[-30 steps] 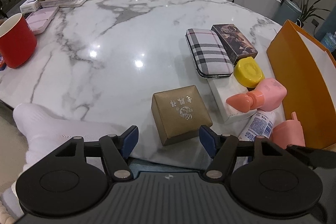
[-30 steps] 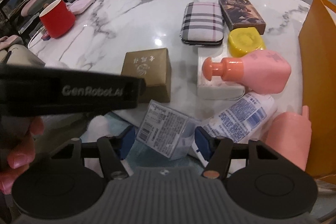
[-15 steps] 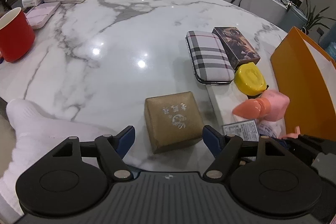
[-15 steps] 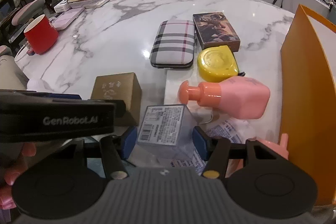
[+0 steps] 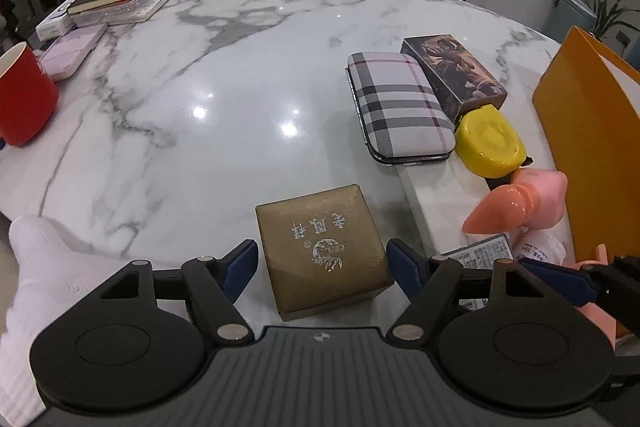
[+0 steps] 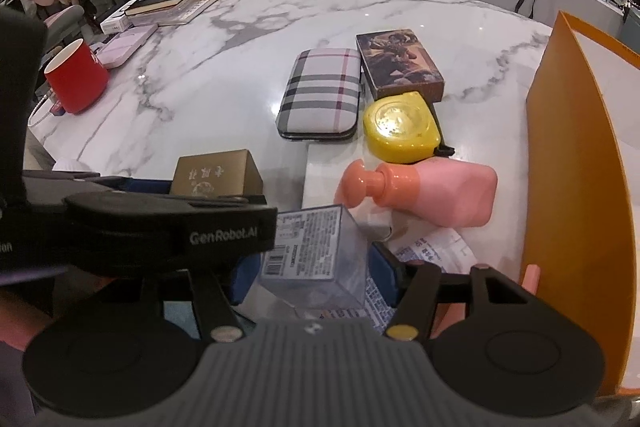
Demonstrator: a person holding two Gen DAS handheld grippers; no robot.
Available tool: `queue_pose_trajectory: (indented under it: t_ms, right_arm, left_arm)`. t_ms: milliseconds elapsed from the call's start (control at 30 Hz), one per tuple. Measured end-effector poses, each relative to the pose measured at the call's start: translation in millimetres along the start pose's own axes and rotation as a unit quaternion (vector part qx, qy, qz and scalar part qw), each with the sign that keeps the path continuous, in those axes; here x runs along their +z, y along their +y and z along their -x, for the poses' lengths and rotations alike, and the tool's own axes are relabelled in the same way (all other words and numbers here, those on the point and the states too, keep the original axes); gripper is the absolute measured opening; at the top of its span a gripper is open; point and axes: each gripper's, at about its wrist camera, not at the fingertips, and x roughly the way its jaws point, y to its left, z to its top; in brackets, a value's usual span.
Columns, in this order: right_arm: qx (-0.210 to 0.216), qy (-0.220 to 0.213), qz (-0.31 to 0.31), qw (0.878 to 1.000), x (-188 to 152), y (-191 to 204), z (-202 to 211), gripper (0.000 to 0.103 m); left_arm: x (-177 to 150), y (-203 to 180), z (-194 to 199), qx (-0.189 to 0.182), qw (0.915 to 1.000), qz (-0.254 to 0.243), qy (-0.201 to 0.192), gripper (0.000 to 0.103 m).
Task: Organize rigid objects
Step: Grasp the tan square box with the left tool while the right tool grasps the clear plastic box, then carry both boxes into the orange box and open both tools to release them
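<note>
Brown box (image 5: 326, 247) sits between closing left hand-held gripper (image 5: 322, 261) jaws, untouched; centre before squeezing. Right hand-held gripper (image 6: 308, 267) clamps clear box (image 6: 312, 247).

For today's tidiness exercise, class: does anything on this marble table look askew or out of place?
Yes. The pink pump bottle with the coral cap lies on its side rather than upright, partly on a flat white box. Beside it, the round yellow container sits crooked against the picture-printed brown box. Nothing looks spilled or damaged.
</note>
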Motion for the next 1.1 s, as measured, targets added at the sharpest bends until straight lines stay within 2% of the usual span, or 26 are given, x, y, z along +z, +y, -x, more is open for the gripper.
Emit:
queue_pose_trajectory:
  t_ms: [167, 300, 433, 500, 800, 867, 1100]
  right_arm:
    - [0.005, 0.001, -0.001, 1.0, -1.1, 0.2, 0.6, 0.054]
    - [0.006, 0.0, -0.006, 1.0, -4.3, 0.0, 4.1, 0.053]
    - [0.003, -0.004, -0.005, 1.0, -4.7, 1.2, 4.2, 0.053]
    - [0.001, -0.007, -0.002, 1.0, -5.0, 2.5, 3.4, 0.053]
    - [0.001, -0.01, -0.018, 1.0, -3.2, 1.7, -4.5, 0.056]
    - [-0.001, -0.011, -0.015, 1.0, -4.0, 3.1, -5.4, 0.055]
    - [0.006, -0.025, -0.025, 0.999, -8.9, -1.3, 9.7, 0.053]
  left_arm:
    - [1.2, 1.1, 0.3, 0.004, 0.9998, -0.018, 0.01, 0.076]
    - [4.2, 8.7, -0.3, 0.019, 0.999, -0.02, 0.037, 0.077]
    - [1.9, 16.8, -3.1, 0.004, 0.9995, 0.007, 0.031, 0.076]
    - [-0.3, 16.8, -3.0, 0.0, 0.9997, 0.005, 0.022, 0.073]
    - [0.5, 16.6, -5.6, 0.007, 0.9998, -0.001, 0.017, 0.074]
    - [-1.1, 18.2, -6.2, 0.0, 0.9999, 0.0, 0.015, 0.071]
    - [-3.9, 20.1, 5.8, 0.002, 1.0, 0.005, 0.001, 0.067]
